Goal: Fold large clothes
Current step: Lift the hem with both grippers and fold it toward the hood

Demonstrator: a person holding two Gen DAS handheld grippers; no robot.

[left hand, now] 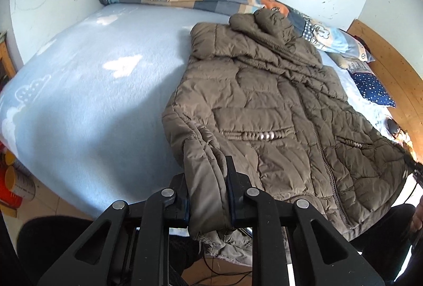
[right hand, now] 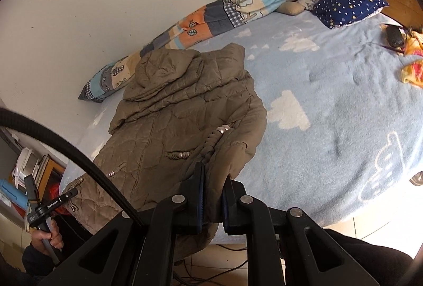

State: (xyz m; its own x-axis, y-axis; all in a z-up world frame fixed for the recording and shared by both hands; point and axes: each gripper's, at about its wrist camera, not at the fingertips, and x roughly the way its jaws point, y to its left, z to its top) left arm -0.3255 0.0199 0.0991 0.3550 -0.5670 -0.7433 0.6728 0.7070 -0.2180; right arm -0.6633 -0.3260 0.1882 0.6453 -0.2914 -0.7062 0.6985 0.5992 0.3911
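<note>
A: Ahead of both sets of jaws lies the wide bed with the pale blue cloud-patterned fleece blanket (left hand: pixel 87 90); on it, stretching away from the jaws toward the wall, is the big olive-brown quilted puffer jacket (left hand: pixel 264 106), front side up, hood at the far end, hem nearest the jaws and hanging a little over the near edge of the bed.

B: And the grips?

A: The left gripper (left hand: pixel 207 196) has its jaws closed nearly all the way, pinching a thick bunch of sleeve or hem fabric between the pads; the right gripper (right hand: pixel 211 202) is likewise clamped down on a fold of the jacket's opposite lower corner.

B: How will it handle?

A: I judge it light for its bulk, soft and springy; the padding squashes under the pads yet puffs back, so folds may not stay flat; the shell looks smooth and likely slippery, so a shallow pinch could slide off; a deep bite over a seam or cuff seems safest.

B: Anything small to mind?

A: The beaded pocket trim (right hand: pixel 211 139) just beyond the right jaws; it could snag.
</note>
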